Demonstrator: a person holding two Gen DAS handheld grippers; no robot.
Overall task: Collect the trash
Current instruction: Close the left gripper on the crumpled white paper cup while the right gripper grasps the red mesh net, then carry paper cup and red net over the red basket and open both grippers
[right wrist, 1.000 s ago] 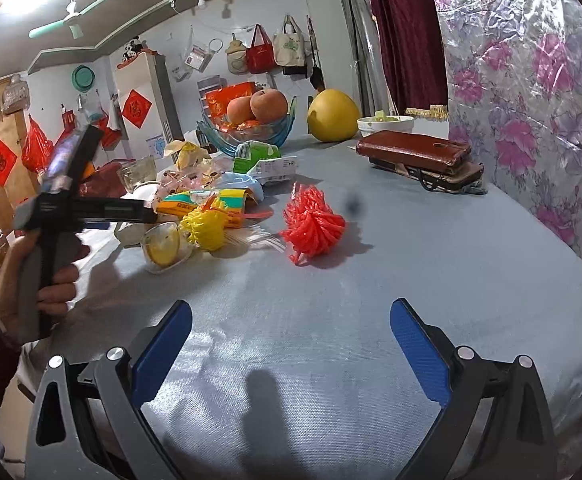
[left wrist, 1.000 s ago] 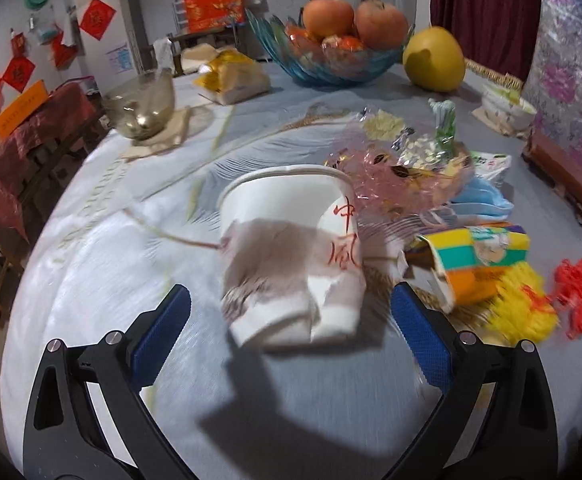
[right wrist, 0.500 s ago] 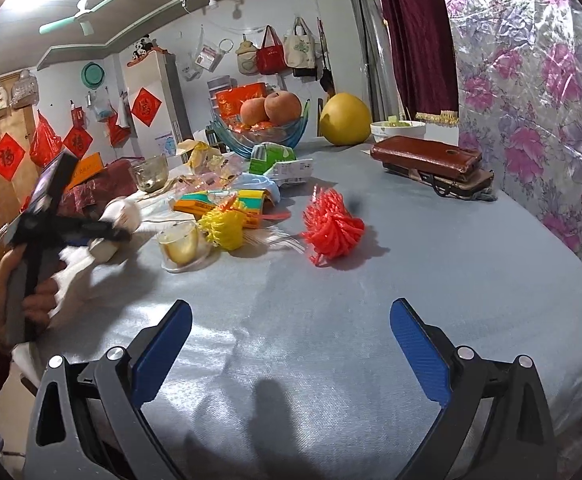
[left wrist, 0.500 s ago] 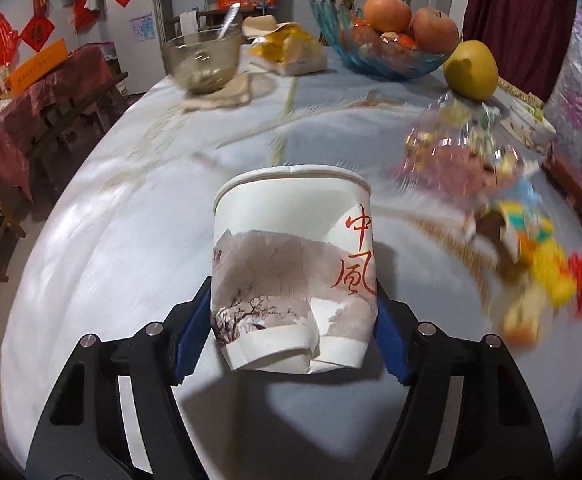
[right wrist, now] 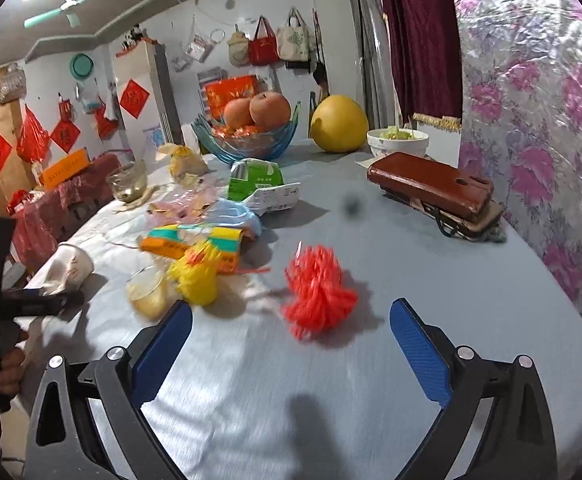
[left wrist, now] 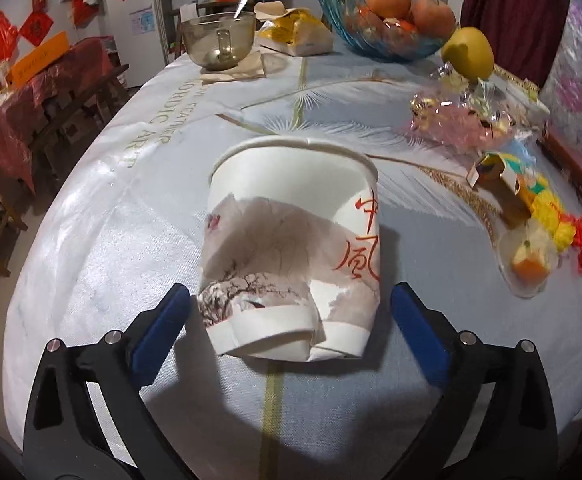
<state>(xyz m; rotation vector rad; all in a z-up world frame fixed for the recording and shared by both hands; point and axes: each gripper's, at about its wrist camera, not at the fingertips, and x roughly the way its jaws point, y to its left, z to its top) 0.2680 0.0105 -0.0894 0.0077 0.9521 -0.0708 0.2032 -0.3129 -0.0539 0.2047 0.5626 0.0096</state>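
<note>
Blue pads of the left claw (left wrist: pixel 289 320) are held apart, one on each side of the base of a crumpled paper cup (left wrist: pixel 291 248); neither pad is seen touching it; the cup lies on its side on the tablecloth (left wrist: pixel 103 216) near the table's edge, rim pointing away from the claw, base dented. The right claw (right wrist: pixel 291 336) is also spread wide with nothing between its fingers, poised above the cloth just short of a red plastic tuft (right wrist: pixel 319 292).

Risks, as judged: the cup's wall is already creased, so it may be flattened further or squirted out forward if the pads are closed only on the base rim; being light and round, it may be rolled toward the table's edge by a one-sided touch; the red tuft and the yellow tuft (right wrist: pixel 197 276) could be pushed along the cloth rather than caught.

Writing: red brush characters are seen on the cup; "NORDIC FEATHER ART" is printed in gold on the cloth; the print on the green packet (right wrist: pixel 257 178) cannot be read.
</note>
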